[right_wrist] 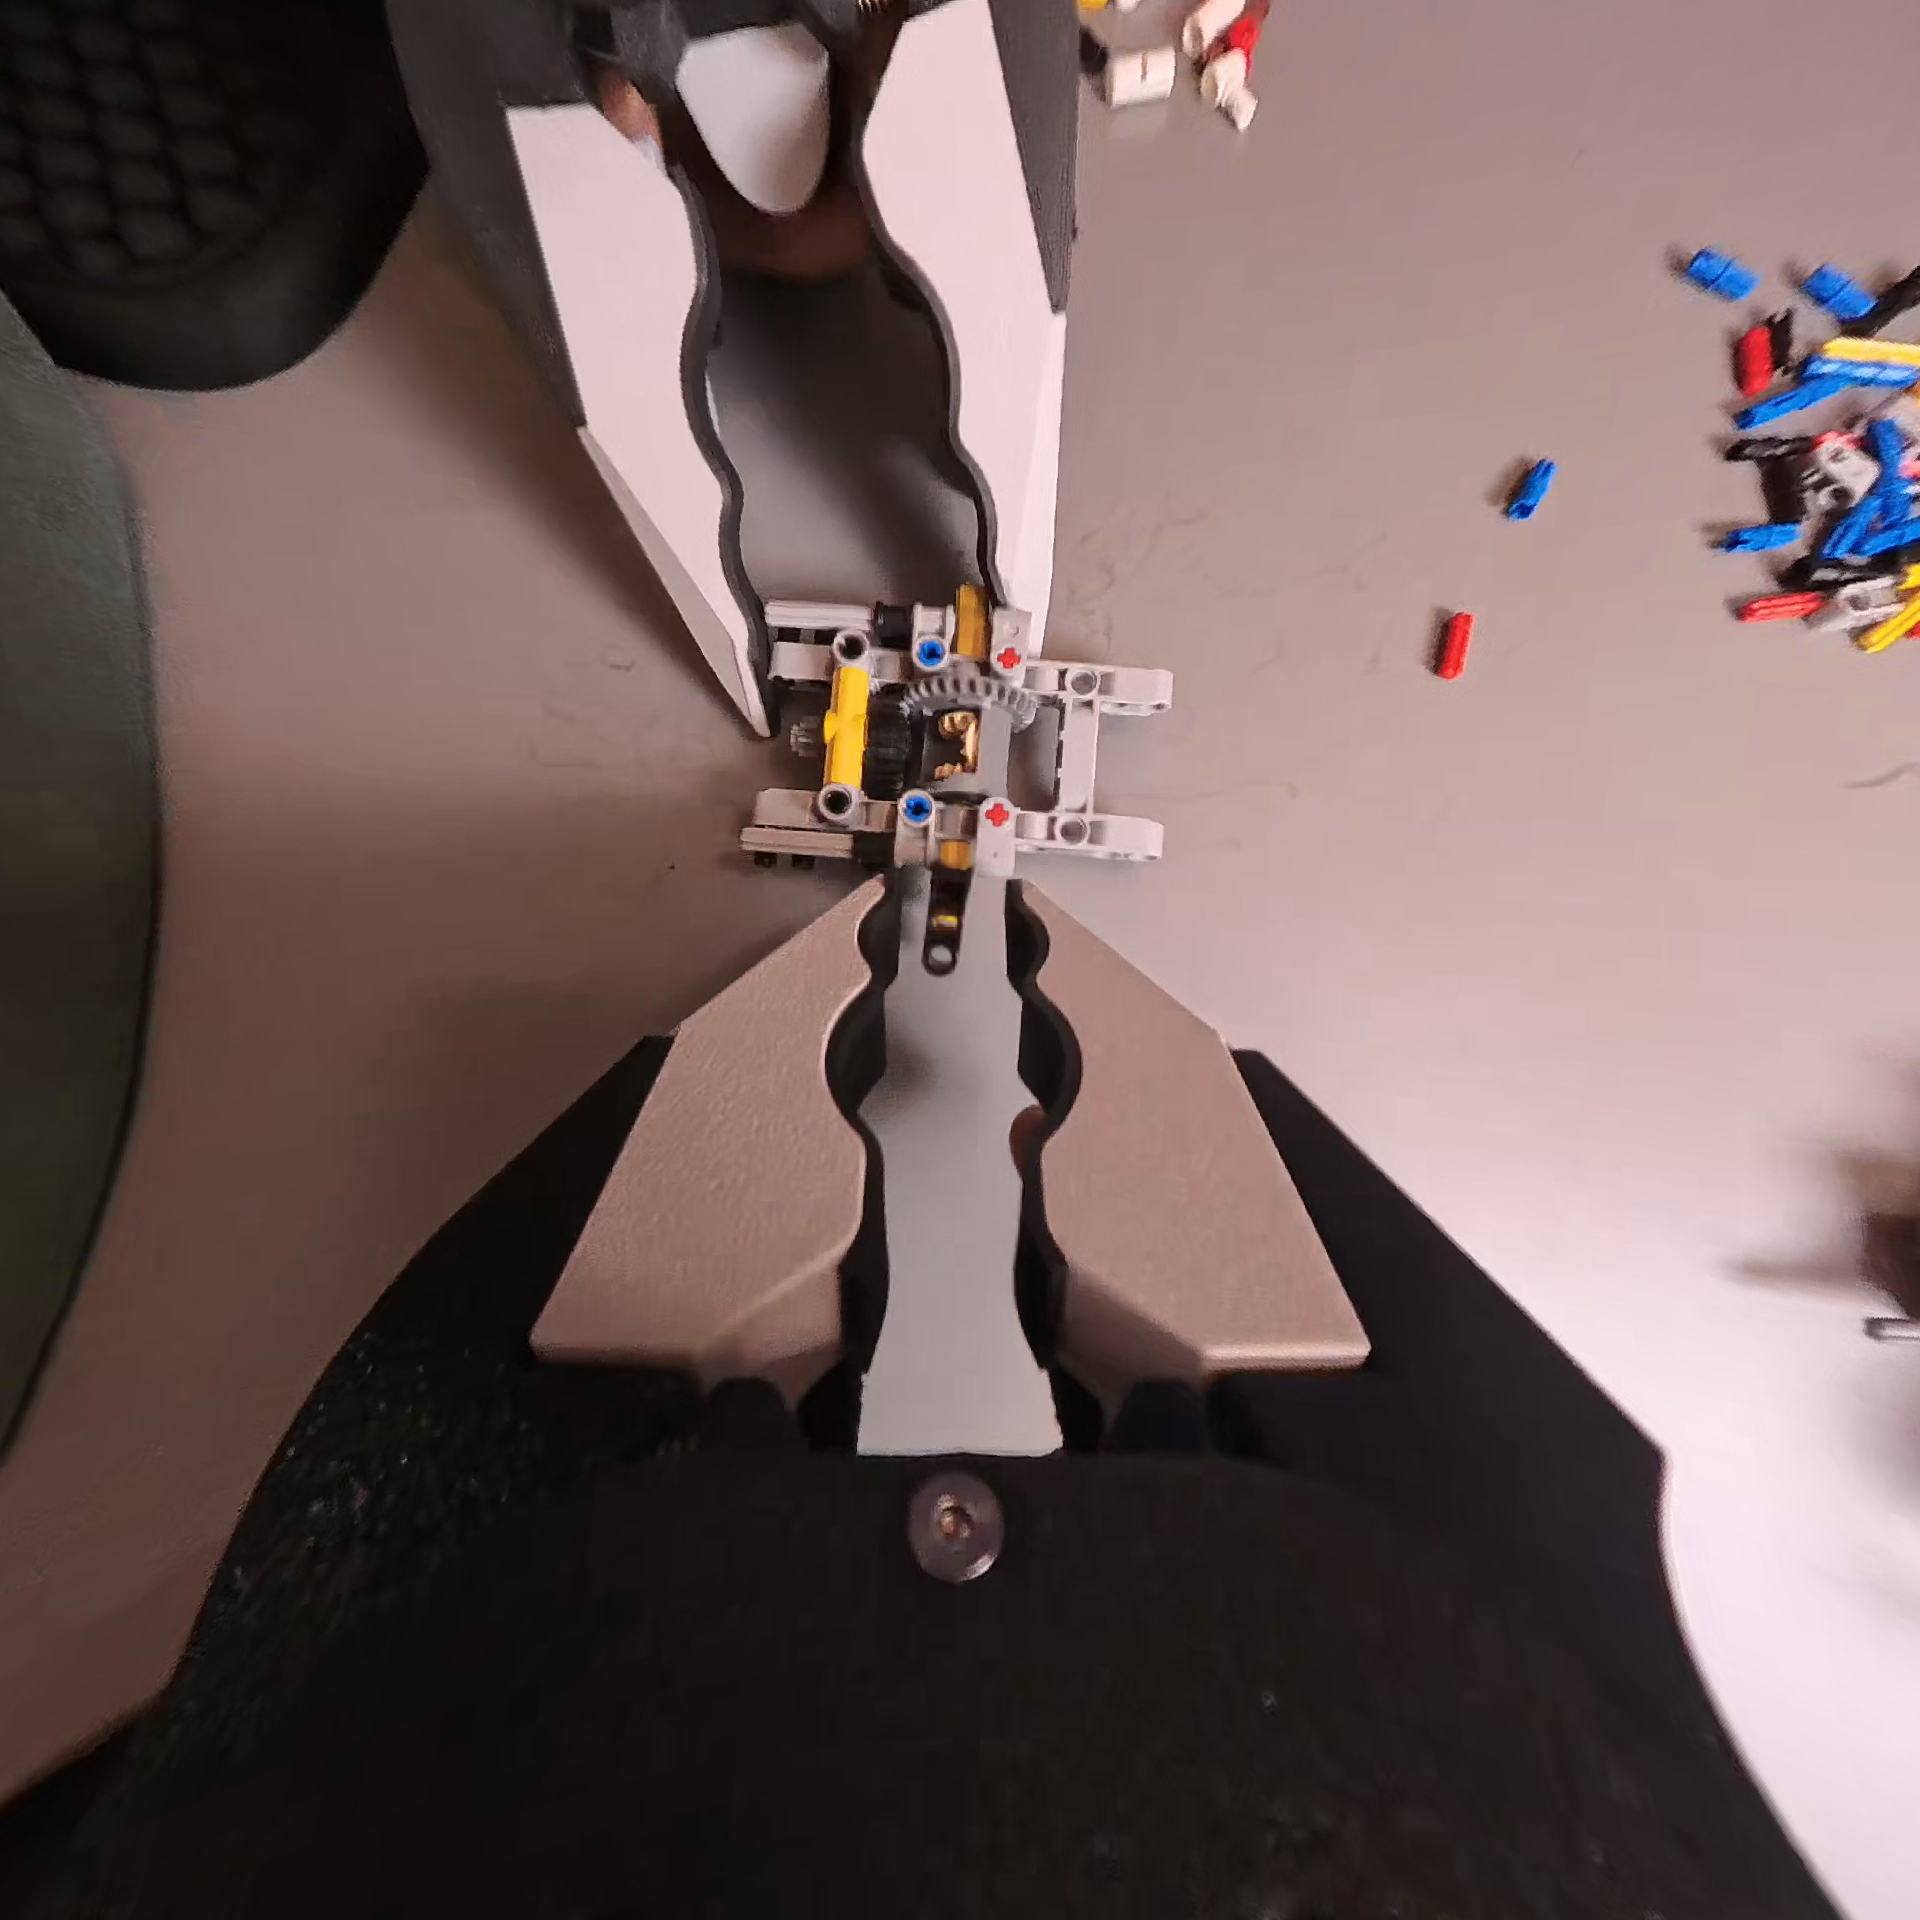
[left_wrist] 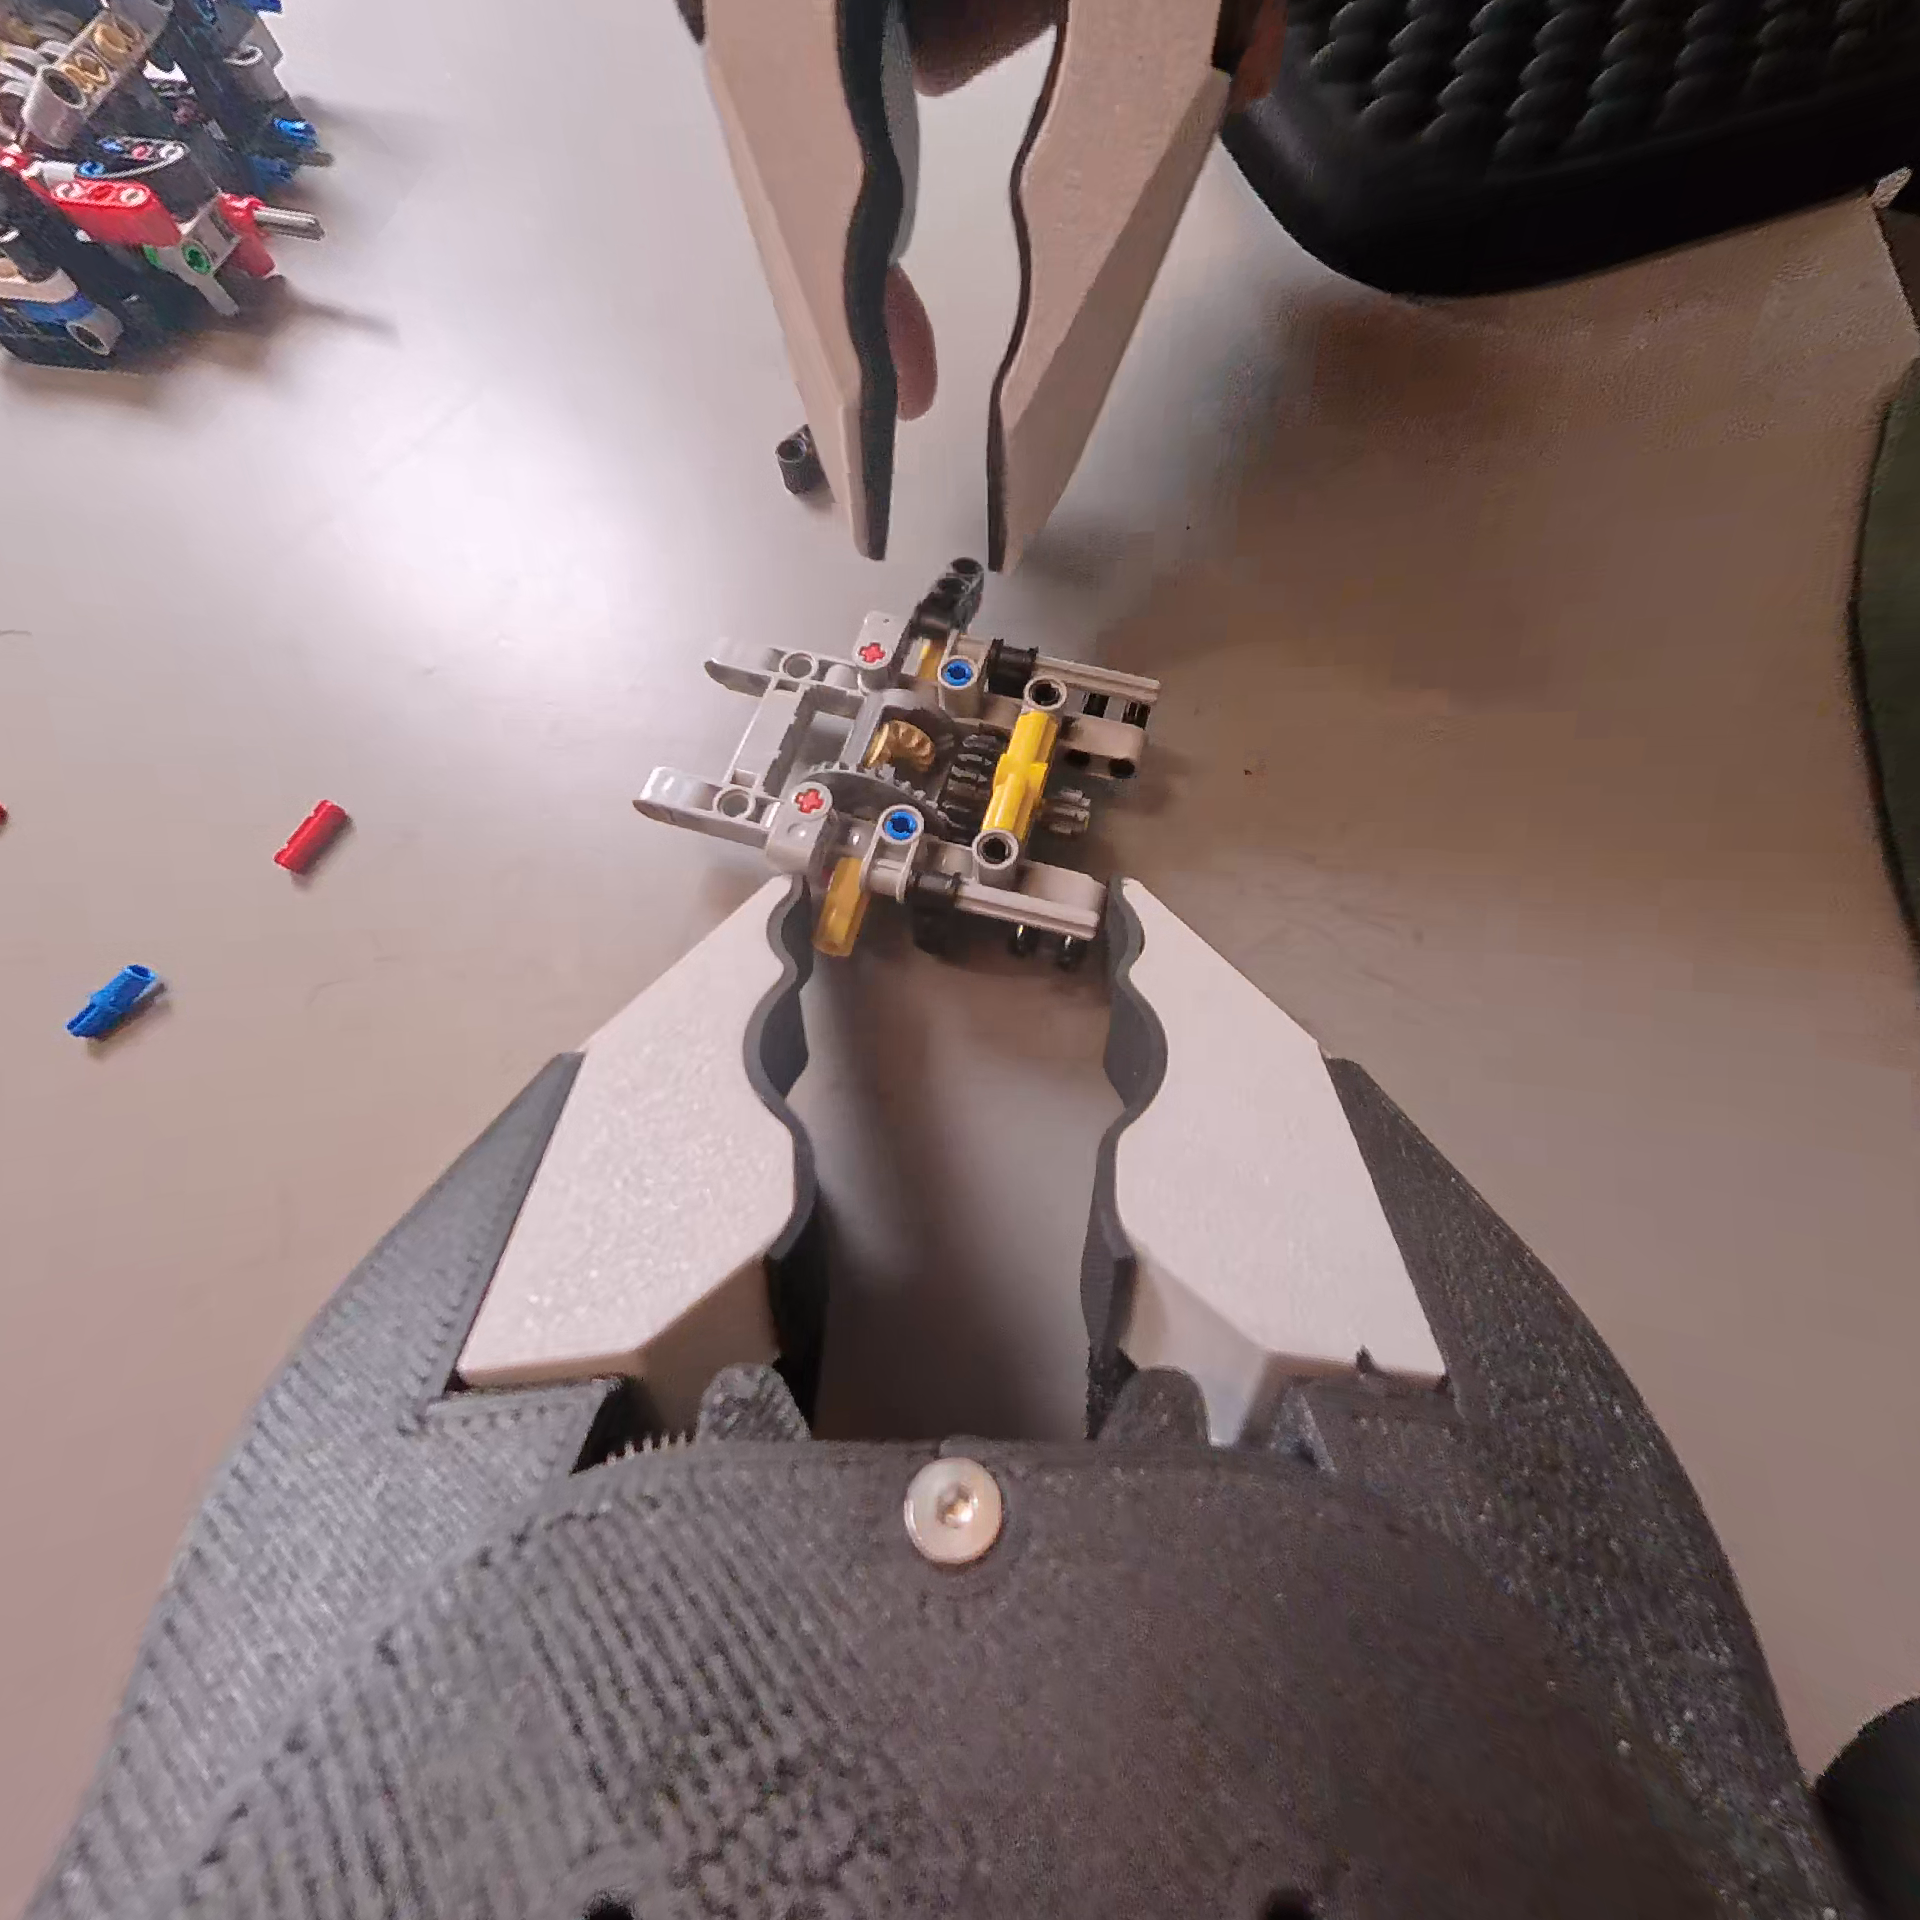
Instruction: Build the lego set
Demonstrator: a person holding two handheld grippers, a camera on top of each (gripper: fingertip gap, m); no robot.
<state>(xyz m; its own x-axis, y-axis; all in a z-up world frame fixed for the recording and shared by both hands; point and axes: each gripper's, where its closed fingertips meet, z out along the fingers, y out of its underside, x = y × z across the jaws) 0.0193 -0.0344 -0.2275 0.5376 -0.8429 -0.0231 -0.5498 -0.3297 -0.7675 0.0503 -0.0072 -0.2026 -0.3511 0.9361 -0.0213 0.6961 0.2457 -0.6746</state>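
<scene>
A small grey gearbox assembly (left_wrist: 914,769) with yellow parts, black gears and a tan gear lies on the table; it also shows in the right wrist view (right_wrist: 935,738). My left gripper (left_wrist: 958,896) has its jaws wide apart, one fingertip against each end of the assembly's near beam, and appears to clamp it. My right gripper (right_wrist: 948,885) faces it from the far side of the assembly, jaws a narrow gap apart. A thin black part (right_wrist: 940,930) sticks out of the assembly into that gap, with neither pad touching it. The right gripper also shows in the left wrist view (left_wrist: 940,561).
A partly built model (left_wrist: 125,177) stands far left. Loose red (left_wrist: 310,836), blue (left_wrist: 112,1000) and black (left_wrist: 798,462) pins lie around. A pile of parts (right_wrist: 1839,478) lies to the right. A black mesh object (left_wrist: 1558,135) and a dark green thing (right_wrist: 62,831) lie by the table edge.
</scene>
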